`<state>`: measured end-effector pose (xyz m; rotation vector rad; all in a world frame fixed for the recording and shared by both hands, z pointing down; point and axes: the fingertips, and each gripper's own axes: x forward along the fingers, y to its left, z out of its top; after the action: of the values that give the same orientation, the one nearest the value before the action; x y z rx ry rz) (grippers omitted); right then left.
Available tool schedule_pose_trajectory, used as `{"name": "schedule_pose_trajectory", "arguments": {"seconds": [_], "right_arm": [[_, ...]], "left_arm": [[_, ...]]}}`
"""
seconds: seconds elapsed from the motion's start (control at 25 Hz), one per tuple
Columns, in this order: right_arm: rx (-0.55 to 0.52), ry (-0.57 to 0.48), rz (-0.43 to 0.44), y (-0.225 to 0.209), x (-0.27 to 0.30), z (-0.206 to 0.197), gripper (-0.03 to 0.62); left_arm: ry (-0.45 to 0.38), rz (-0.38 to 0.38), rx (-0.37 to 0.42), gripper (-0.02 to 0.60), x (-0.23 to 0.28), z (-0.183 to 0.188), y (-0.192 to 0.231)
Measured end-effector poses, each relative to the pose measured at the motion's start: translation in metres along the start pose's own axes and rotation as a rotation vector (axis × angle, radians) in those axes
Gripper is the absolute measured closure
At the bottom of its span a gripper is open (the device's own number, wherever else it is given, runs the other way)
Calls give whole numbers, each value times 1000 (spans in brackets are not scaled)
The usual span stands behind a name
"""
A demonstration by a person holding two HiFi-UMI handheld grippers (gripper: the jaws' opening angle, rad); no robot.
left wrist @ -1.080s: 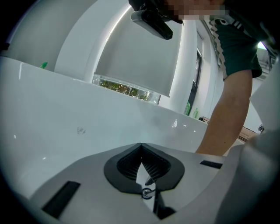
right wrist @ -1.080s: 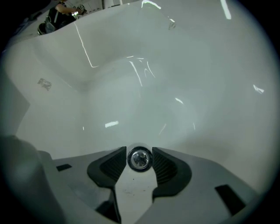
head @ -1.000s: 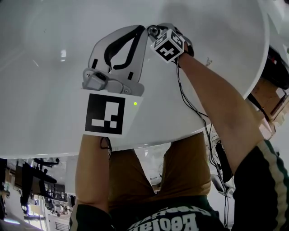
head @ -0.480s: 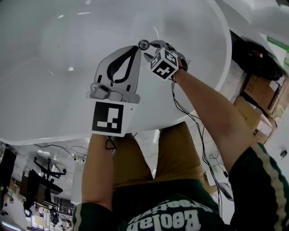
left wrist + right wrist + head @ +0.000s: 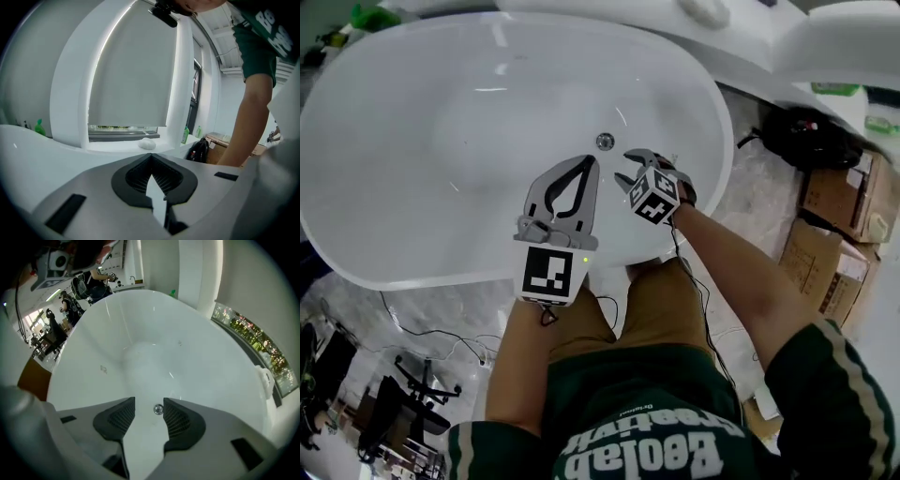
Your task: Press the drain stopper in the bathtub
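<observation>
Right gripper (image 5: 149,401) jaws released, nothing held. The drain stopper (image 5: 158,409) shows thru the gap, lower centre of frame, on the bathtub (image 5: 394,141) floor, not touched. Left gripper (image 5: 151,158) clenched tip to tip, empty, pointing off at the room. Stopper looks small, round, shiny metal: prob. stiff, slick, sprung. No grip needed; press centre w/ a jaw tip.

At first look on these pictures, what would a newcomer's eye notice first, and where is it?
The big white bathtub fills the head view, with its small round drain stopper on the bottom. The right tool, jaws apart, points at the drain stopper; the left tool beside it is shut and empty.
</observation>
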<state>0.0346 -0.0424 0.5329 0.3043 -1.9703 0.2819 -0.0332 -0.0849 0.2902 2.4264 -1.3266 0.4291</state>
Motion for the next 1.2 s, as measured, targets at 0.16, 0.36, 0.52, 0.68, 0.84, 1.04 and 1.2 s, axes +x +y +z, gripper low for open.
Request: {"name": "schedule_pose_trajectory", "arguments": {"seconds": [0.16, 0.36, 0.52, 0.68, 0.84, 1.04, 1.2], "right_arm": [[40, -73, -49, 2, -57, 30, 399], [25, -167, -110, 7, -126, 70, 399], [41, -219, -166, 10, -176, 89, 401], [108, -297, -212, 20, -222, 105, 401], [162, -403, -255, 31, -273, 124, 401], [230, -567, -291, 37, -340, 142, 412], [172, -653, -329, 35, -385, 153, 429]], "left_arm": [[-2, -19, 40, 577, -16, 37, -8], [-20, -51, 129, 577, -43, 84, -21], [-33, -68, 135, 577, -59, 110, -33], [-57, -73, 132, 577, -74, 132, -45], [-72, -88, 163, 577, -88, 157, -56], [-122, -92, 203, 577, -101, 195, -70], [-148, -83, 235, 577, -107, 213, -77]]}}
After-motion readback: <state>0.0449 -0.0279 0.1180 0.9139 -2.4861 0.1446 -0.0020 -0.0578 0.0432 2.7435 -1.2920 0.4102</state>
